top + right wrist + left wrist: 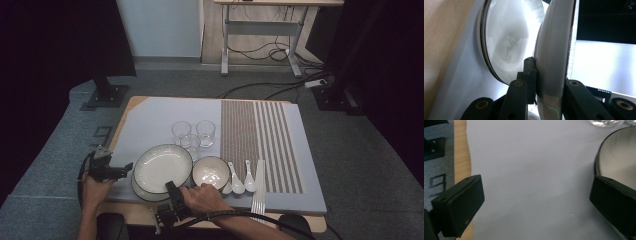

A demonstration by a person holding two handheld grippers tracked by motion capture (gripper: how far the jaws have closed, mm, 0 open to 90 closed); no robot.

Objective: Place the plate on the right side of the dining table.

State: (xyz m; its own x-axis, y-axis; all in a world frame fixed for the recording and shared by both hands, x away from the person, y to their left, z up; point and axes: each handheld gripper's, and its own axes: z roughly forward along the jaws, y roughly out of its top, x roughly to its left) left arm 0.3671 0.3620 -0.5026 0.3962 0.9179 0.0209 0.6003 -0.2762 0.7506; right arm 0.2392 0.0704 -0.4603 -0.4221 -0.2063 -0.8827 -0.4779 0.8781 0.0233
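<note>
Right gripper (171,189): jaws pinch the near rim of the upper plate (163,168), one pad under it and one over it, as the right gripper view shows, with the plate (554,50) lifted at an angle off a second plate (506,40) lying just beyond the jaws. Left gripper (126,169): jaws spread wide with nothing between them but bare grey mat (534,177); the plate's dark rim (596,162) sits just inside the right-hand jaw, not touched. Beside the right gripper's jaws stands a small bowl (210,172), then two white spoons (236,181). Beyond the plates, three glasses (192,134) stand clustered.
</note>
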